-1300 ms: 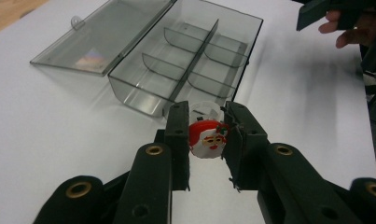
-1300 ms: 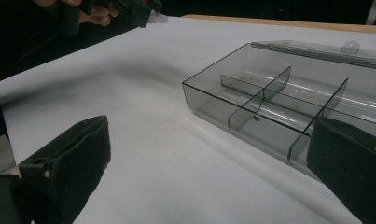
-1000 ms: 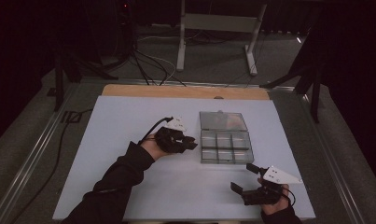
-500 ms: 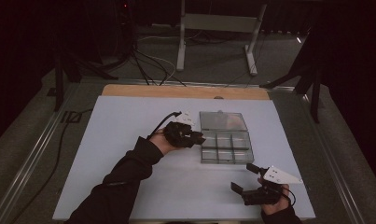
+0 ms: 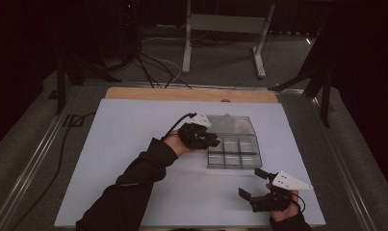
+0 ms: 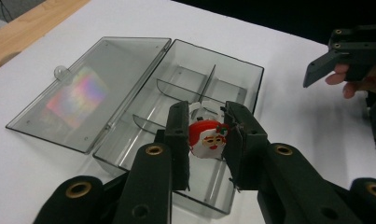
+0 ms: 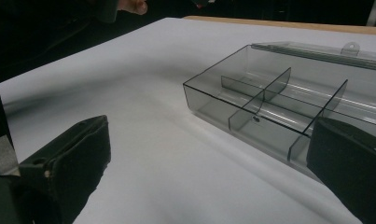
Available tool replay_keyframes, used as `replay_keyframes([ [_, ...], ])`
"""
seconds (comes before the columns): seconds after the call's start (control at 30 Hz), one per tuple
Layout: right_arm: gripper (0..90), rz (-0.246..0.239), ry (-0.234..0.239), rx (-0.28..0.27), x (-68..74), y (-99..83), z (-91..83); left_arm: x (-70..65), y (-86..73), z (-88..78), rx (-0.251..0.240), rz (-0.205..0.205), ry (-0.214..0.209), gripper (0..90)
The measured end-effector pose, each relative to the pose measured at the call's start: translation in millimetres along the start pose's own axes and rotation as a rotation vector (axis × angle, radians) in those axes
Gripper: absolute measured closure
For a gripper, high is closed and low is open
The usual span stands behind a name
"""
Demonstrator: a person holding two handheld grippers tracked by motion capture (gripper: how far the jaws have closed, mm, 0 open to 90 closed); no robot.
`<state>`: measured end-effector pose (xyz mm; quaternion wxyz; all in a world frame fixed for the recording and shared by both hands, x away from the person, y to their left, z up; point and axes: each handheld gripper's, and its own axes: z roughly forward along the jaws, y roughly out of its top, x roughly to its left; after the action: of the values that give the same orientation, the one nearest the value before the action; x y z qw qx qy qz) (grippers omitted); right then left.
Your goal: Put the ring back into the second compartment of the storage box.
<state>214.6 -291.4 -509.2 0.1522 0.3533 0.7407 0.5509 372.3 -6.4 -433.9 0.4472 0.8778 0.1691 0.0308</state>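
Left gripper (image 6: 205,140), clamped on a Santa figurine (image 6: 208,138), has carried it from the table's middle over the open compartment box (image 5: 232,153), likely for dropping in; right gripper (image 5: 260,185) waits gaping, empty, near the front edge.

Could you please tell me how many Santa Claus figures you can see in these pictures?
1. The Santa figure is clamped between the jaws of the left gripper, held above the open clear compartment box. The box compartments I can see look empty; the gripper hides part of them.
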Motion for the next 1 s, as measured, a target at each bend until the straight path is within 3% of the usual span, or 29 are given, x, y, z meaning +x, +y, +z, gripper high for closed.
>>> replay_keyframes([
  [0.33, 0.0, 0.002, 0.003, -0.001, 0.2, 0.0, -0.5, 2.0, 4.8, 19.5, 0.001, -0.013, -0.009, 73.1],
  [1.0, 0.0, 0.004, 0.005, -0.006, -0.1, 0.2, -1.3, 2.6, 16.4, 60.0, 0.043, 0.008, -0.018, 73.0],
])
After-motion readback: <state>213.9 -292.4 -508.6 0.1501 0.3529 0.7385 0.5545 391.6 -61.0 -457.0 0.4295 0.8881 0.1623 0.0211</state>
